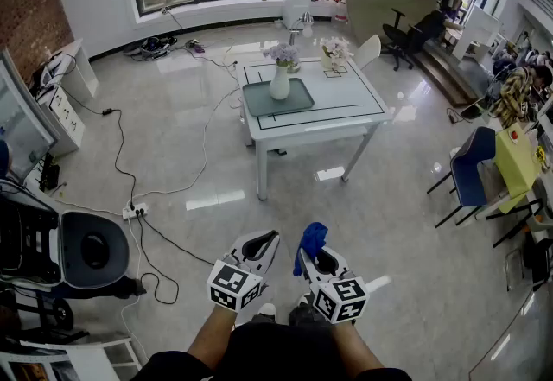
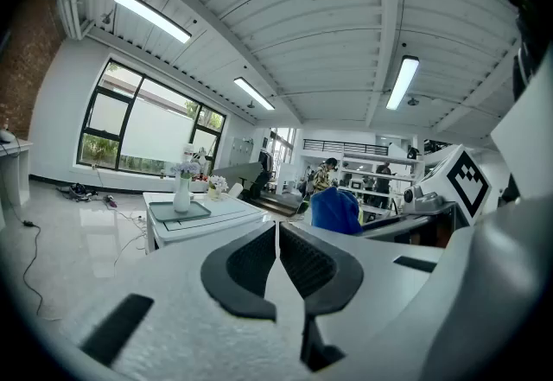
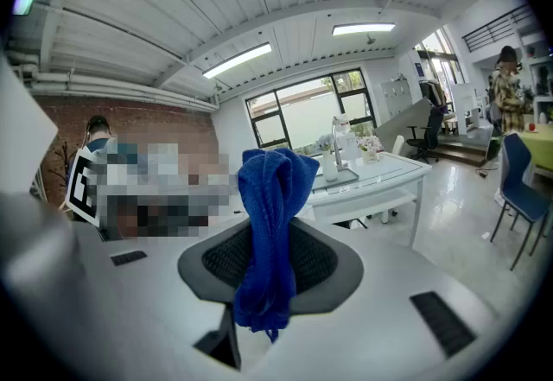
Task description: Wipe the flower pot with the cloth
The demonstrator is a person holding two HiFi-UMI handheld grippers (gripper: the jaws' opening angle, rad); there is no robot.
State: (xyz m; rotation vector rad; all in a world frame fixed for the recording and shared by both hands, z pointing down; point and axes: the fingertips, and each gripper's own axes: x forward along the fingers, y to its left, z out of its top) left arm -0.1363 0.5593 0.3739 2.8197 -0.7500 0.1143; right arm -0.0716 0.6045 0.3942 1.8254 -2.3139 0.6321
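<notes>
A white flower pot (image 1: pixel 279 82) with pale lilac flowers stands on a grey tray (image 1: pixel 300 99) on the white table (image 1: pixel 346 103), well ahead of me across the floor. Both grippers hang low near my body, far from the table. My right gripper (image 1: pixel 316 257) is shut on a blue cloth (image 1: pixel 311 240), which bunches above and below the jaws (image 3: pixel 271 224). My left gripper (image 1: pixel 268 240) is shut with nothing in it (image 2: pixel 277 263). From the left gripper view the pot (image 2: pixel 181 194) and the cloth (image 2: pixel 335 209) both show. The right gripper view shows the pot (image 3: pixel 330 163) behind the cloth.
A second small pot of flowers (image 1: pixel 333 53) stands at the table's far side. Cables and a power strip (image 1: pixel 132 212) lie on the floor to the left. A grey-seated chair (image 1: pixel 92 250) is at my left, a blue chair (image 1: pixel 471 168) and yellow table (image 1: pixel 517 160) at right.
</notes>
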